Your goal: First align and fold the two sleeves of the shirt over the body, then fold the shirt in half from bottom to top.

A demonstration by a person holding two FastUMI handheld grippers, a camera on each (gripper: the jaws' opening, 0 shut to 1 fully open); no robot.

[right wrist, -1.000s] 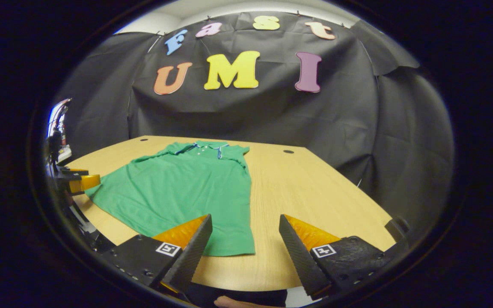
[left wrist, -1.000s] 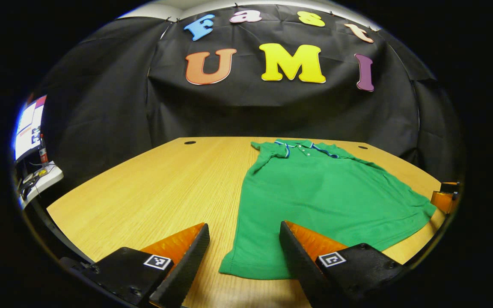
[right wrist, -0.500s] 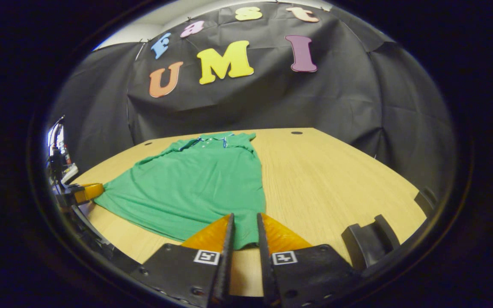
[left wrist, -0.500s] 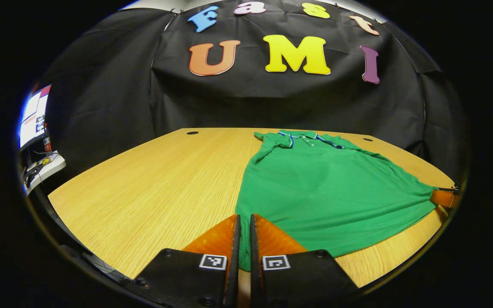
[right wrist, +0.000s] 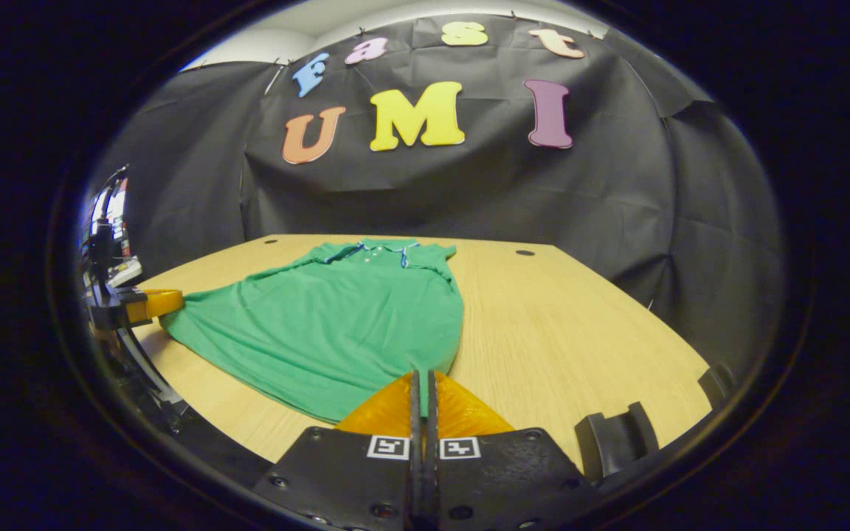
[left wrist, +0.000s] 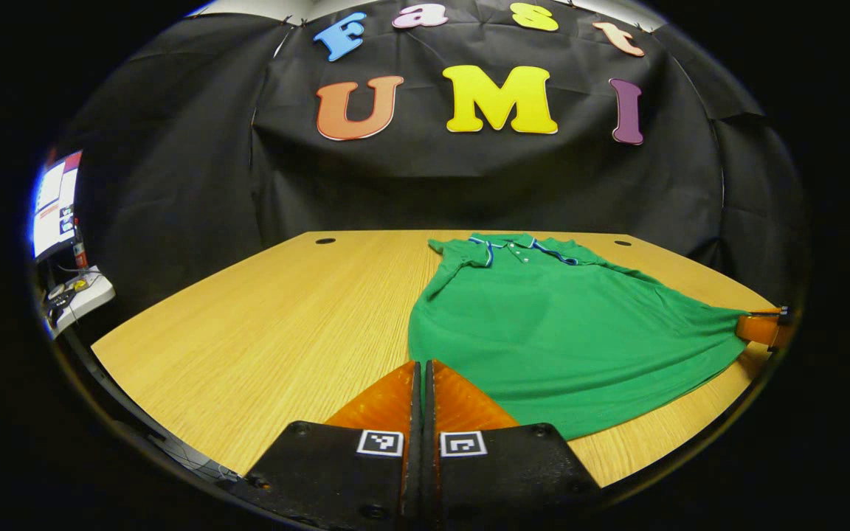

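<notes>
We see the left gripper (left wrist: 419,369) and right gripper (right wrist: 422,377) each clenched on a hem corner of the green shirt (left wrist: 558,324), pinched cloth hidden; shirt center-right on the wooden table (left wrist: 263,324).

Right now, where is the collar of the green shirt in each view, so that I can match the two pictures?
Left gripper view: the collar lies at the far end of the green shirt, right of centre.
Right gripper view: the collar lies at the shirt's far end, left of centre.
Shared landmark: the wooden table, with the collar toward its far edge.
</notes>
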